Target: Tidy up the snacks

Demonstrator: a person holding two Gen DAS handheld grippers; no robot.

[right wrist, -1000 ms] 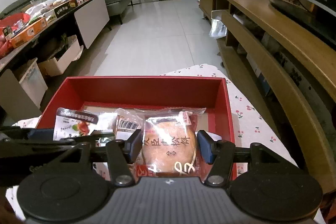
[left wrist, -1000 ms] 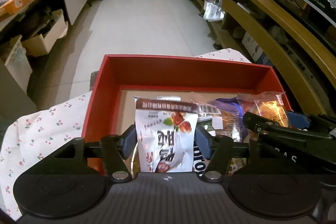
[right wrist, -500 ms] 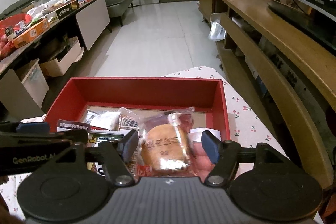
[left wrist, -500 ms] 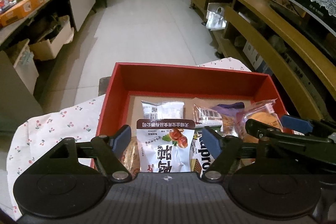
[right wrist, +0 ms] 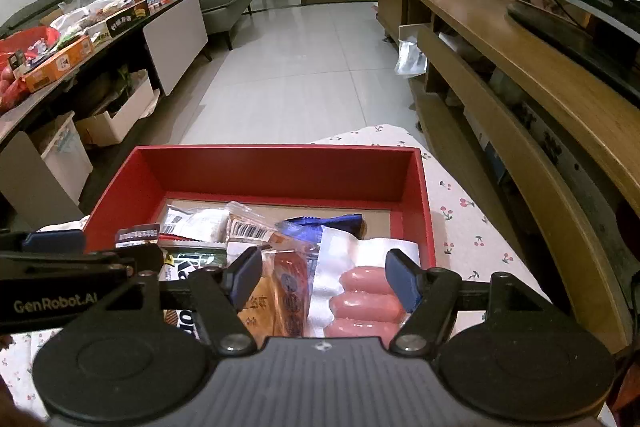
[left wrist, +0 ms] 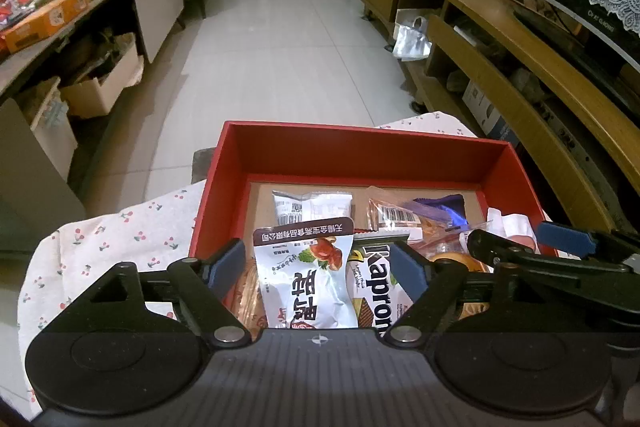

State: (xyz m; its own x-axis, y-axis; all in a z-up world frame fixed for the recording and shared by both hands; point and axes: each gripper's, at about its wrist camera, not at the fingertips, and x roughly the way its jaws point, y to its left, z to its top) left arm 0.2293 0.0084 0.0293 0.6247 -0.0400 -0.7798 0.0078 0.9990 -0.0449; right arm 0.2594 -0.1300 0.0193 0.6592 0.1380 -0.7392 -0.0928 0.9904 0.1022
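A red box (left wrist: 360,151) (right wrist: 280,163) stands on a cherry-print cloth and holds several snack packs. My left gripper (left wrist: 318,265) is open above the box's near edge; a white date-snack packet (left wrist: 308,283) lies loose between its fingers, beside a Kapron wafer pack (left wrist: 378,291). My right gripper (right wrist: 324,273) is open over the box's near right part, above a cake packet (right wrist: 290,295) lying on its edge and a pack of pink sausages (right wrist: 366,303). Each gripper shows in the other's view.
The cherry-print cloth (left wrist: 104,247) covers the small table under the box. A wooden TV unit (right wrist: 520,99) runs along the right. A cluttered sideboard (left wrist: 60,11) and storage boxes stand on the left. Tiled floor (left wrist: 280,59) lies beyond the box.
Both grippers opened and pulled back and up. The white packet and the cake packet were let go and now rest in the box; the cake packet tipped onto its edge.
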